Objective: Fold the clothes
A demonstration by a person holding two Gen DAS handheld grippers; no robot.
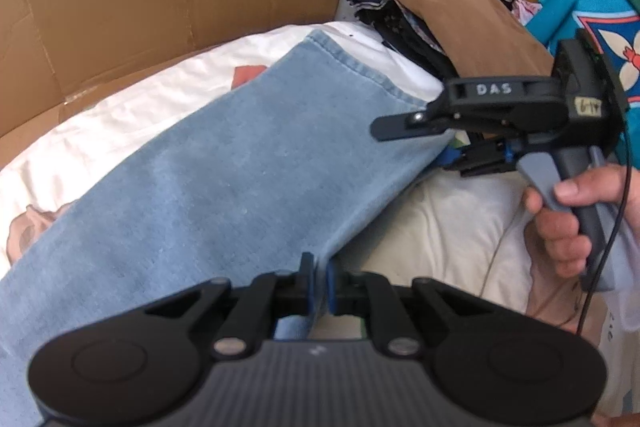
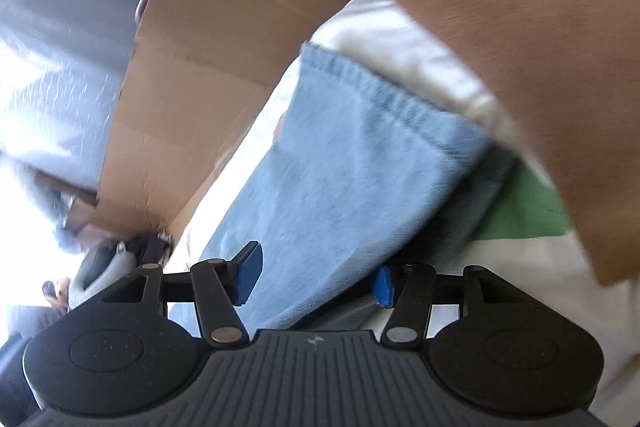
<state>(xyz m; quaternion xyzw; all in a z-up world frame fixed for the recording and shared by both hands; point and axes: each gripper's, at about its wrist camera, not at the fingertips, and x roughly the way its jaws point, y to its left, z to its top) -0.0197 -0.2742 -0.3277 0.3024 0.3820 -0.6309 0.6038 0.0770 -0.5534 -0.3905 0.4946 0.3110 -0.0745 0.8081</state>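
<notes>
Showing "DAS" lettering on the right gripper, jaws spread around the hem of faded light-blue jeans lying on the white bed; left gripper pinching their near edge.

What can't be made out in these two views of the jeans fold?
- Jeans: waist end cut off by the left wrist view's lower edge and hidden by the left gripper, shut on the denim.
- Dark stack: which garments, hidden under the brown cloth.
- Right gripper: open; whether its pads touch the denim is blurred in the right wrist view.
- Left background of the right wrist view: smeared by motion blur.
</notes>
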